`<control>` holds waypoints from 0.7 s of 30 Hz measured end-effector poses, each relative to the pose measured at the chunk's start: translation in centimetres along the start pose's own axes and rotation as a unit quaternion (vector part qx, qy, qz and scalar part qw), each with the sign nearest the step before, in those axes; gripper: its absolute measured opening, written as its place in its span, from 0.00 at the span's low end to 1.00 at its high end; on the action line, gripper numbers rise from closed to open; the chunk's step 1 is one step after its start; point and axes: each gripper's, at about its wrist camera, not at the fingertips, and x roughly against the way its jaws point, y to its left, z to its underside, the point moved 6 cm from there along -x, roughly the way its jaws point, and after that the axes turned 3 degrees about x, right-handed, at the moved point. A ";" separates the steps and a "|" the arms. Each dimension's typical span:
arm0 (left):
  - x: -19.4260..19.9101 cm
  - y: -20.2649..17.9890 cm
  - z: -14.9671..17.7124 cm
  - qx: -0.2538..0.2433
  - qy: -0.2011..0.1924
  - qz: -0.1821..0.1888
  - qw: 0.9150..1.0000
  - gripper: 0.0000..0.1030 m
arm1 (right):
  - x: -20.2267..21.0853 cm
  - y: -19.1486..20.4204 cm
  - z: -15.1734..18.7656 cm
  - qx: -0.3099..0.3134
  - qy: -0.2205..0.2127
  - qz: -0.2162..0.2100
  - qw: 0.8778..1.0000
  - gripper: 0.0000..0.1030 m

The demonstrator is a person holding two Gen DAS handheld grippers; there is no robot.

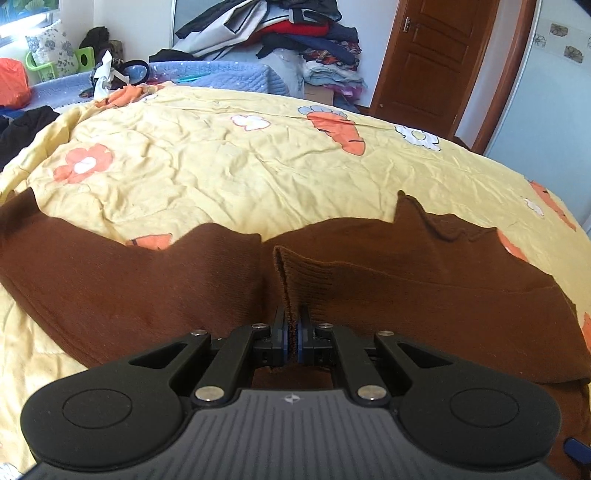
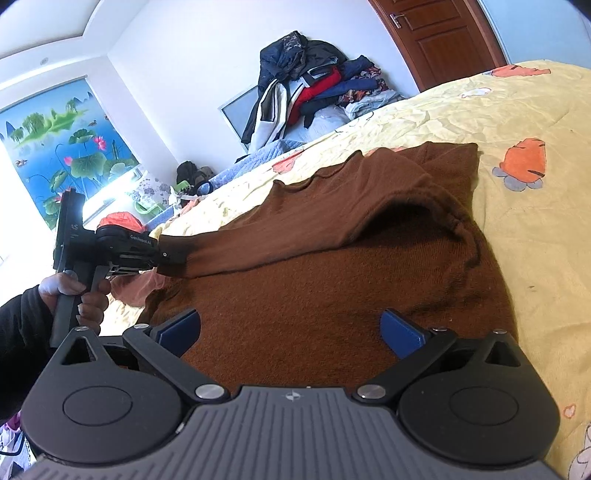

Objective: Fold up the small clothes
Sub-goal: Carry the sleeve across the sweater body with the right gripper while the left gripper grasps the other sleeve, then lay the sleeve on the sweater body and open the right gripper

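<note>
Lying across a yellow quilt (image 1: 221, 173) printed with carrots and flowers, the brown sweater (image 1: 110, 280) fills the lower half of the left wrist view. The left claw (image 1: 293, 332) is clamped on its ribbed cuff (image 1: 295, 277), the knit edge standing up pinched between the two blue-lined pads. One stretch of the sweater runs off to the left, another to the right, where a corner pokes up. Beyond the bed a heap of clothes (image 1: 295, 33) is piled against the wall, beside a wooden door (image 1: 428, 55). A green basket (image 1: 44, 66) and an orange bag (image 1: 13, 85) sit at the far left.

From the right wrist view, the right claw (image 2: 291, 332) hovers over the sweater's body (image 2: 295, 295) with its jaws wide apart; nothing is between them, and the blue pads (image 2: 400, 330) are not pressing on the cloth. The left claw (image 2: 173, 254) shows at the left edge, gripped by a hand (image 2: 81, 291) in a dark sleeve (image 2: 22, 325), holding the sleeve (image 2: 295, 218) of the sweater lifted and drawn across the body. The sleeve runs from that claw up to the shoulder, where the fabric bunches. A lotus-pond blind (image 2: 62, 147) covers the window, and the clothes heap (image 2: 306, 85) and door (image 2: 439, 37) stand behind the bed.
</note>
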 end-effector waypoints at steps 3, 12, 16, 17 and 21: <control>-0.1 0.5 0.0 -0.004 0.002 -0.008 1.000 0.04 | 0.0 0.0 0.0 0.000 0.000 0.000 1.000 1.00; 0.1 2.0 0.9 -0.004 0.012 -0.009 1.000 0.04 | 0.4 1.1 -2.4 0.029 -0.012 0.026 0.999 0.99; 0.0 2.3 1.1 0.001 0.015 -0.007 1.000 0.04 | -0.7 0.9 -8.0 0.095 -0.059 0.059 0.992 1.00; 0.0 2.3 1.1 0.004 0.015 -0.005 1.000 0.04 | -1.9 0.2 -9.1 0.107 -0.052 0.073 0.990 1.00; 0.3 2.7 1.3 0.007 0.016 -0.002 1.000 0.04 | -8.9 -3.6 -10.3 0.115 0.058 0.123 0.984 1.00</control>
